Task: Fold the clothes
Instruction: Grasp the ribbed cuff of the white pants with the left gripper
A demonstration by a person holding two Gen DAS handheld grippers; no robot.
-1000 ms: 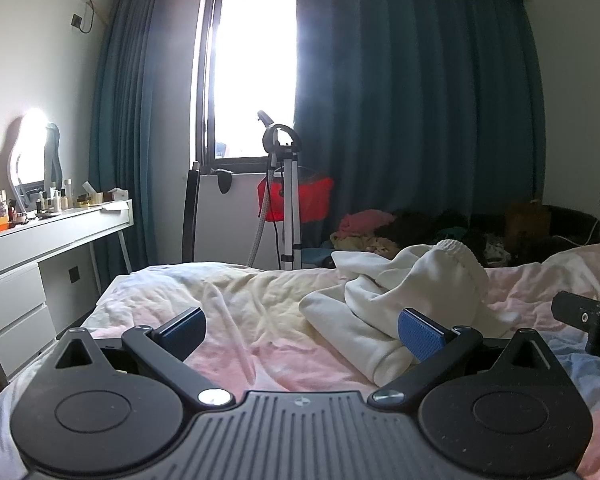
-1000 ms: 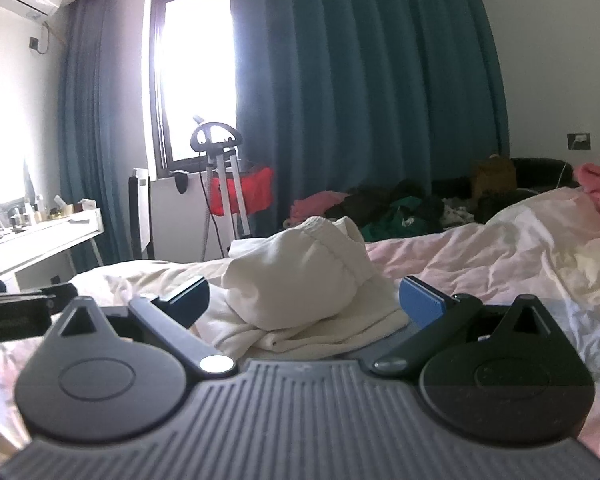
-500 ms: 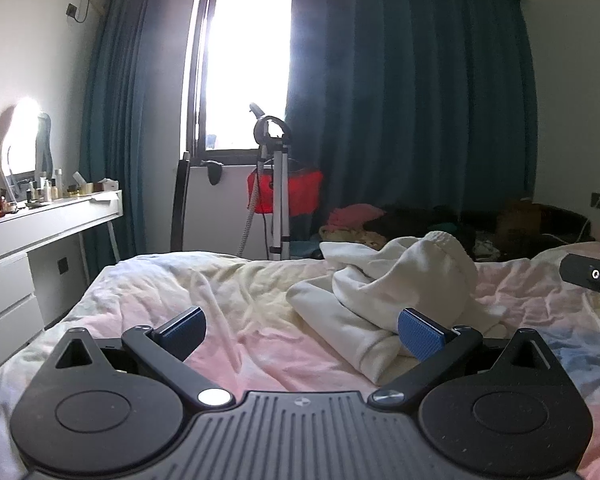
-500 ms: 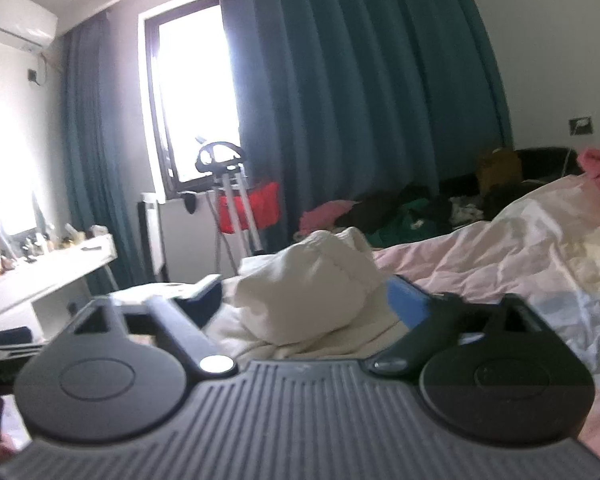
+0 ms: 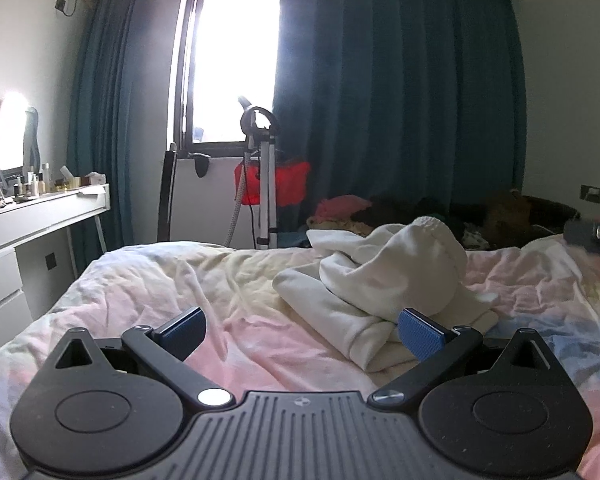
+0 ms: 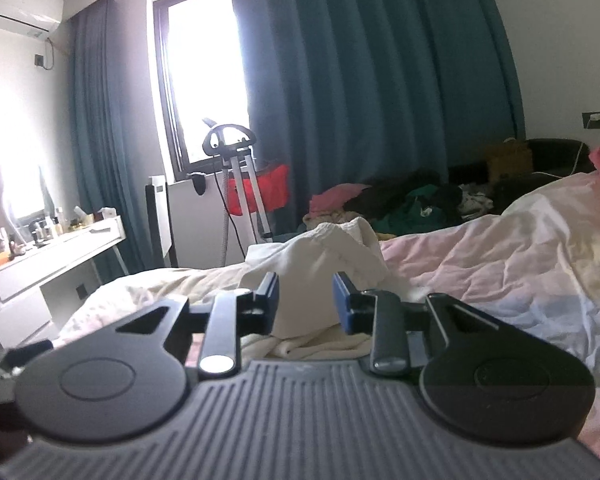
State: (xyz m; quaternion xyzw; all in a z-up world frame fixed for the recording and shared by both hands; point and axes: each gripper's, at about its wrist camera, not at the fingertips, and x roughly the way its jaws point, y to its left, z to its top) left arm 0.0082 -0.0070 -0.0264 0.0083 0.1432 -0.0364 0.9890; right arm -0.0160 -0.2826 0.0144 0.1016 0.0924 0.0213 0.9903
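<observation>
Right now the right tongs (image 6: 305, 304) have just been closing, jaws narrowed with a fold of the crumpled cream-white cotton garment (image 6: 320, 256) between them, contact unclear. Left tongs (image 5: 302, 330) gape wide; that garment (image 5: 384, 280) lies ahead-right on the rumpled pink bed (image 5: 148, 280).

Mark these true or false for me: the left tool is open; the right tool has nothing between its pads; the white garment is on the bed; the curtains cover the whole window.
1. The left tool is open: true.
2. The right tool has nothing between its pads: false, the white garment sits between them as they have been closing.
3. The garment lies on the bed: true.
4. The curtains cover the whole window: false, it is uncovered and bright.
</observation>
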